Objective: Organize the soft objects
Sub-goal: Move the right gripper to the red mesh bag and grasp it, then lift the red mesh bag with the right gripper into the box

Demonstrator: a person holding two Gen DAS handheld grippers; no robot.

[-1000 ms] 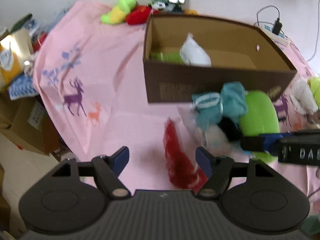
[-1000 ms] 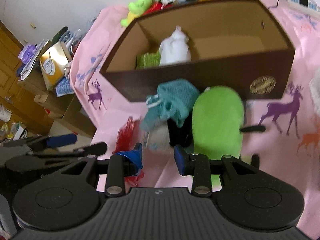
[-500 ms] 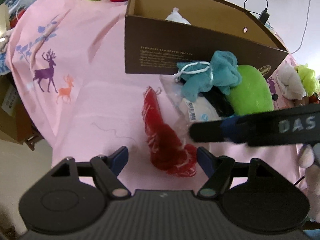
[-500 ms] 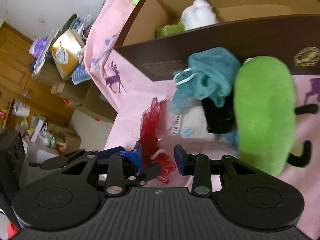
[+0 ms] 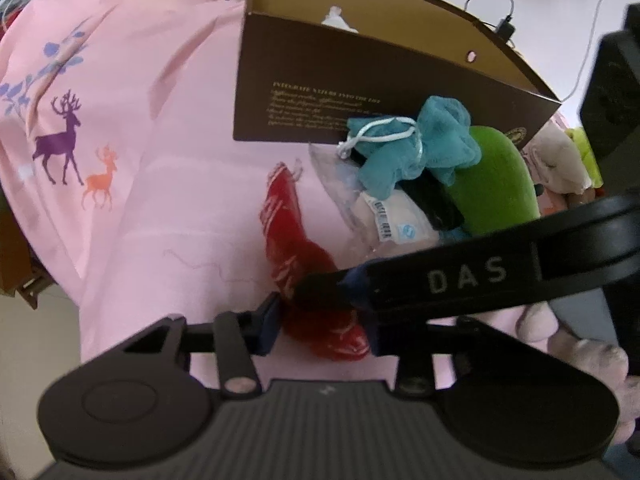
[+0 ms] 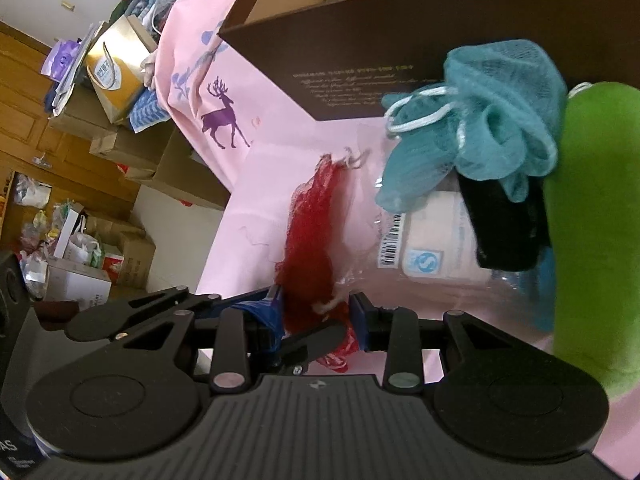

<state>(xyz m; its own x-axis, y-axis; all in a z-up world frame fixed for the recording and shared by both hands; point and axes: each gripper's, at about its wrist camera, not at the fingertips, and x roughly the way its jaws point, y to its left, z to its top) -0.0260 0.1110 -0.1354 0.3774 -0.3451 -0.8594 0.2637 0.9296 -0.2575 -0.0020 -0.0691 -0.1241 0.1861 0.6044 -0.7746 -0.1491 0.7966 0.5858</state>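
Left wrist: red mesh pouch (image 5: 298, 264) lies lengthwise toward box (image 5: 320, 92).

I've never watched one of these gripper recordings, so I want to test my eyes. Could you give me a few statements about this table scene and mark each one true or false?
1. The red mesh pouch lies on the pink cloth. True.
2. The brown box is closed with a lid. False: its top is open and a white item pokes up inside.
3. The teal mesh puff rests in front of the box, next to the green plush. True.
4. The left gripper is closing around the teal puff. False: its jaws are closing around the red pouch.
5. The cloth is printed with deer. True.
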